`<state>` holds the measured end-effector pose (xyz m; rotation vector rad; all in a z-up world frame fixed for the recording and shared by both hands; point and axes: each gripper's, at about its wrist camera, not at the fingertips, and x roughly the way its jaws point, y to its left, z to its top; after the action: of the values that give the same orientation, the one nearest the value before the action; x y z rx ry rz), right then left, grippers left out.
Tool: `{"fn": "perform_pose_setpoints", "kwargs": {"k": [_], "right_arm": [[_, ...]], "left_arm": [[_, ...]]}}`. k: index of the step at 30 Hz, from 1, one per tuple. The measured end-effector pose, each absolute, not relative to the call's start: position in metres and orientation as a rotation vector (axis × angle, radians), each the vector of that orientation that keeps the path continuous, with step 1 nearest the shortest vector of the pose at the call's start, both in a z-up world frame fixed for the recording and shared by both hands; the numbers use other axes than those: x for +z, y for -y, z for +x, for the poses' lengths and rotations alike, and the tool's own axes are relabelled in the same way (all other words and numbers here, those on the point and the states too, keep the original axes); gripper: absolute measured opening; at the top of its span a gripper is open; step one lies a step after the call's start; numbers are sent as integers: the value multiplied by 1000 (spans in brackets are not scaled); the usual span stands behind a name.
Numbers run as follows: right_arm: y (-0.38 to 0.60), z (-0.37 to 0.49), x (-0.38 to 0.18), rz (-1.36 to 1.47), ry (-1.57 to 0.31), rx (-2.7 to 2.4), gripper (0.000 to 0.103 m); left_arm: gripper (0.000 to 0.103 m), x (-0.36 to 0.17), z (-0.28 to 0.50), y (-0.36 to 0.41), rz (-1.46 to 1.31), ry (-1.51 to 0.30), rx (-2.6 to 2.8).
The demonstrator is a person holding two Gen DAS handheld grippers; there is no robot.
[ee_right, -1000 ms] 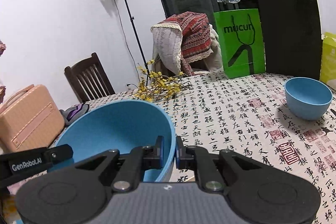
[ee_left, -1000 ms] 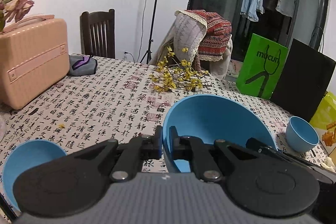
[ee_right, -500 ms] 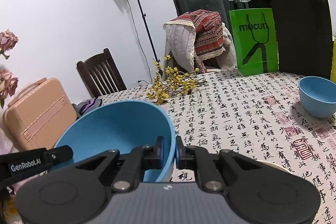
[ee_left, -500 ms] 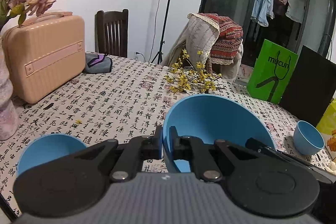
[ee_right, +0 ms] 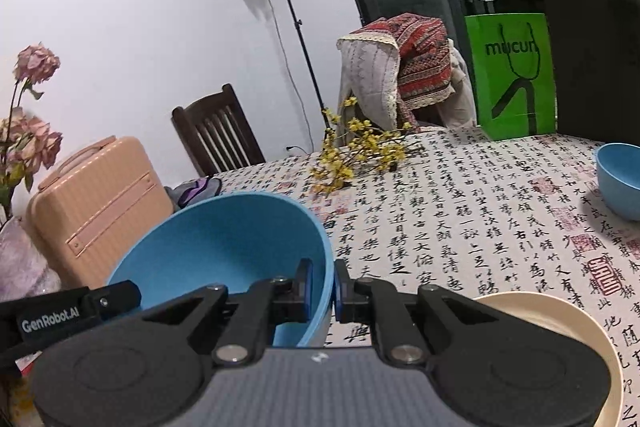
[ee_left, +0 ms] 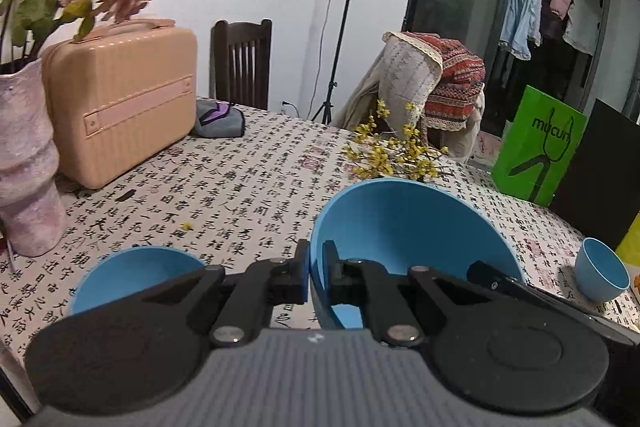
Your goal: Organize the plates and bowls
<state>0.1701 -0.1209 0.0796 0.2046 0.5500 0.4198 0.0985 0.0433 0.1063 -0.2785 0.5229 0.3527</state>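
With the left gripper (ee_left: 316, 277) and right gripper (ee_right: 321, 287) each clenched on opposite rims of the large blue bowl (ee_left: 404, 223), keep it level toward the second blue bowl (ee_left: 138, 277) at 8 o'clock.

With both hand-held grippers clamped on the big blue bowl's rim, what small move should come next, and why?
Probably carry the big blue bowl a bit further left toward the smaller blue bowl on the table. Left hand-held gripper and right hand-held gripper both pinch its rim, and it hangs tilted beside that bowl, not yet over it.
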Motion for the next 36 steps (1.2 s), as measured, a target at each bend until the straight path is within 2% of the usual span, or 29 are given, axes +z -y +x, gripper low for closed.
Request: {"fn": "perform_pose_setpoints", "kwargs": {"k": [36], "right_arm": [[29, 148, 84, 130, -560, 565, 10]], "left_arm": [[7, 102, 48, -120, -359, -489, 491]]}}
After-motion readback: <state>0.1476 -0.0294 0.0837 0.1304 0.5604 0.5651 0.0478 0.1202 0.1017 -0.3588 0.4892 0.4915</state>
